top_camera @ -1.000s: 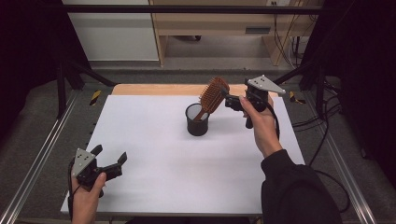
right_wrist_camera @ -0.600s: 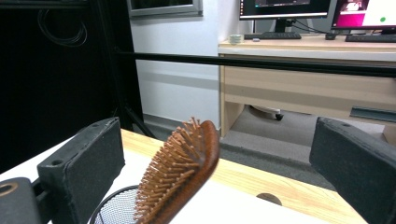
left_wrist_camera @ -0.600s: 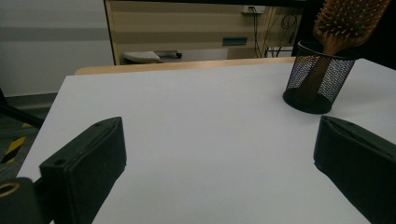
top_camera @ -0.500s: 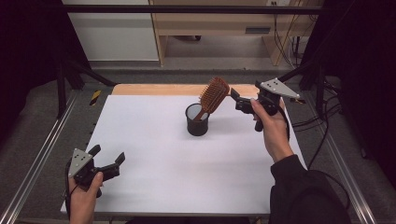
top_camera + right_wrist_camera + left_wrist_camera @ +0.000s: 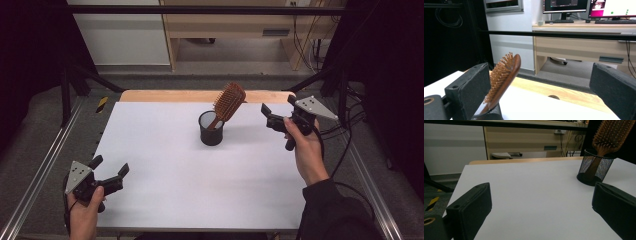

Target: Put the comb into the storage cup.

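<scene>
Pulled back from brush, right claw spread, empty. Brush standing in cup near far edge of counter; placing likely done. Left claw spread, idle at near left corner.

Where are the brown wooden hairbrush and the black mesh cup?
brown wooden hairbrush (image 5: 229,101), high view, on its bristled head.
black mesh cup (image 5: 594,168), left gripper view, on its side wall.

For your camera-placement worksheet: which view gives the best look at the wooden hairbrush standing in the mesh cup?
The high view: the whole hairbrush leans handle-down in the mesh cup, unobstructed. The left gripper view crops the brush head at the frame's top corner. The right gripper view shows it edge-on, partly behind a jaw.
</scene>
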